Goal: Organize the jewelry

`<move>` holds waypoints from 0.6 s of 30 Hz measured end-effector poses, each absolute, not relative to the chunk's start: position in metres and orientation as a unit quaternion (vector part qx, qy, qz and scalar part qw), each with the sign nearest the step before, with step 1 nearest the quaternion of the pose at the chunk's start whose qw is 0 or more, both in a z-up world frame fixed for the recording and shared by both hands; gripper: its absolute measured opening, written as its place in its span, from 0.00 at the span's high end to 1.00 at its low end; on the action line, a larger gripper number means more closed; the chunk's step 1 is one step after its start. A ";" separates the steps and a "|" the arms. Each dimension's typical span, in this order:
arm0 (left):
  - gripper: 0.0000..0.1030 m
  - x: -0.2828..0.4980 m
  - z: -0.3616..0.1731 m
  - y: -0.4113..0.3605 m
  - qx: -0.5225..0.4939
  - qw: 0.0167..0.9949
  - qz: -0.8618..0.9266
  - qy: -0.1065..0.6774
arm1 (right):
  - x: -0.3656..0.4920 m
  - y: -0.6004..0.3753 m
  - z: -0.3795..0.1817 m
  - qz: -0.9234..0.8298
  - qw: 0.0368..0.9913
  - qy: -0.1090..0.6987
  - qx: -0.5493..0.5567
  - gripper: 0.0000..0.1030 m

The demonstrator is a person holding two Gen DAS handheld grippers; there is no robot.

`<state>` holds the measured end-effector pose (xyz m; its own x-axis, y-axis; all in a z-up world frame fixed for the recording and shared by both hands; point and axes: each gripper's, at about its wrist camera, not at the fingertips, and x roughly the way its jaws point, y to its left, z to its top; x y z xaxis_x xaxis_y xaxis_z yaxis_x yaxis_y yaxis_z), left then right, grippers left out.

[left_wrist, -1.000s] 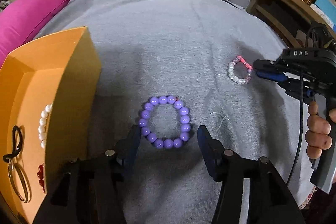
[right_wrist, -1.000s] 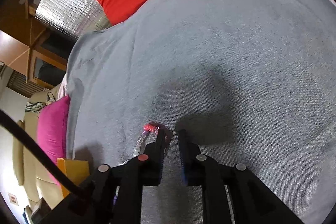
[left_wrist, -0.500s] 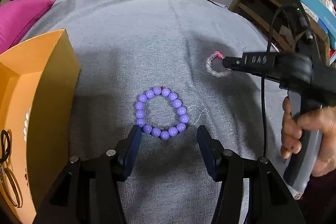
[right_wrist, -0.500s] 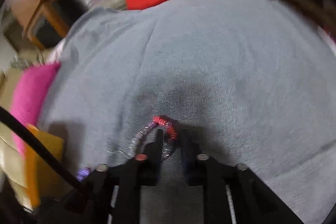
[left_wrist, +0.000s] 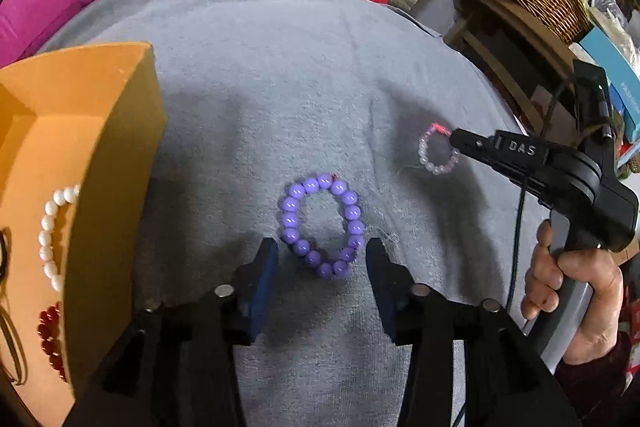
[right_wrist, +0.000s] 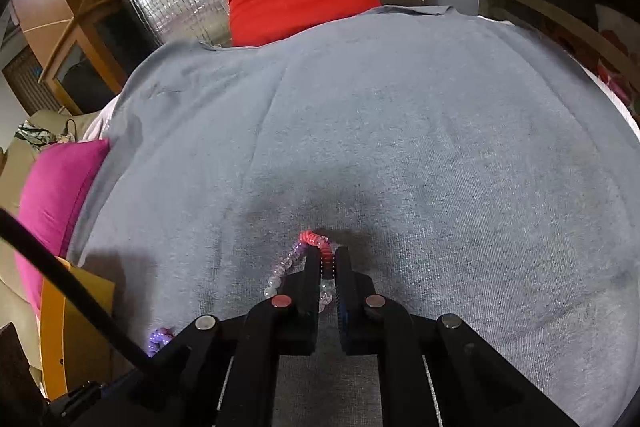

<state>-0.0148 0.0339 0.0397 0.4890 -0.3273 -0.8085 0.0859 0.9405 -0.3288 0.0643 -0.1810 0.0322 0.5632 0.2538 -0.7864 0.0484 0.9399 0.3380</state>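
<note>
Both fingers of the right gripper (right_wrist: 328, 261) angle down, pinching the pink bracelet (right_wrist: 316, 241).

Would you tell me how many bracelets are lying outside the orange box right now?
2. The purple bead bracelet lies on the grey cloth before the left gripper; the pink-and-clear bracelet is pinched by the right gripper. None seems hidden.

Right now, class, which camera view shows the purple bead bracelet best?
The left wrist view: the whole purple bead bracelet lies on the grey cloth ahead of its fingers. The right wrist view shows only a few beads at its lower left.
</note>
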 end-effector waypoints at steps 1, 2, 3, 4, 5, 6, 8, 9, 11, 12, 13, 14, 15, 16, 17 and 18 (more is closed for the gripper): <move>0.55 -0.014 0.040 0.035 -0.122 0.855 -0.116 0.490 | 0.064 -0.182 0.032 0.058 0.869 0.463 0.166 0.93; 0.55 -0.015 0.041 0.035 -0.123 0.857 -0.109 0.488 | 0.064 -0.185 0.033 0.058 0.869 0.462 0.168 0.93; 0.55 -0.013 0.042 0.035 -0.122 0.860 -0.103 0.485 | 0.066 -0.185 0.032 0.058 0.869 0.461 0.170 0.92; 0.55 -0.011 0.043 0.035 -0.117 0.862 -0.098 0.483 | 0.068 -0.184 0.032 0.058 0.869 0.461 0.170 0.92; 0.56 -0.008 0.043 0.035 -0.109 0.864 -0.093 0.483 | 0.068 -0.185 0.032 0.059 0.868 0.462 0.170 0.93; 0.65 -0.006 0.042 0.032 -0.097 0.866 -0.089 0.483 | 0.067 -0.186 0.032 0.059 0.868 0.462 0.171 0.92; 0.77 0.003 0.038 0.028 -0.079 0.865 -0.088 0.488 | 0.067 -0.186 0.031 0.060 0.867 0.463 0.173 0.92; 0.78 0.008 0.035 0.026 -0.072 0.863 -0.088 0.493 | 0.067 -0.187 0.031 0.059 0.866 0.464 0.175 0.92; 0.78 0.012 0.029 0.021 -0.063 0.859 -0.089 0.500 | 0.067 -0.188 0.031 0.060 0.865 0.465 0.176 0.92; 0.79 0.013 0.027 0.019 -0.054 0.861 -0.089 0.499 | 0.068 -0.188 0.030 0.061 0.865 0.466 0.177 0.92; 0.79 0.014 0.027 0.017 -0.048 0.863 -0.088 0.495 | 0.068 -0.189 0.030 0.062 0.863 0.467 0.179 0.92; 0.81 0.015 0.027 0.015 -0.044 0.863 -0.087 0.495 | 0.068 -0.190 0.030 0.064 0.862 0.468 0.183 0.92; 0.86 0.016 0.027 0.015 -0.044 0.864 -0.085 0.495 | 0.069 -0.190 0.029 0.067 0.861 0.468 0.186 0.92; 0.86 0.016 0.027 0.016 -0.047 0.863 -0.084 0.496 | 0.069 -0.192 0.030 0.071 0.861 0.466 0.192 0.92; 0.91 0.016 0.028 0.017 -0.048 0.864 -0.080 0.495 | 0.068 -0.194 0.031 0.076 0.861 0.462 0.200 0.92; 0.91 0.015 0.029 0.016 -0.045 0.867 -0.072 0.491 | 0.068 -0.196 0.033 0.081 0.862 0.455 0.208 0.92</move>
<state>0.0154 0.0163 0.0294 0.5065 -0.1691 -0.8455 0.0815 0.9856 -0.1483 0.0677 -0.1962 0.0327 0.5720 0.3289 -0.7514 0.0494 0.9006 0.4318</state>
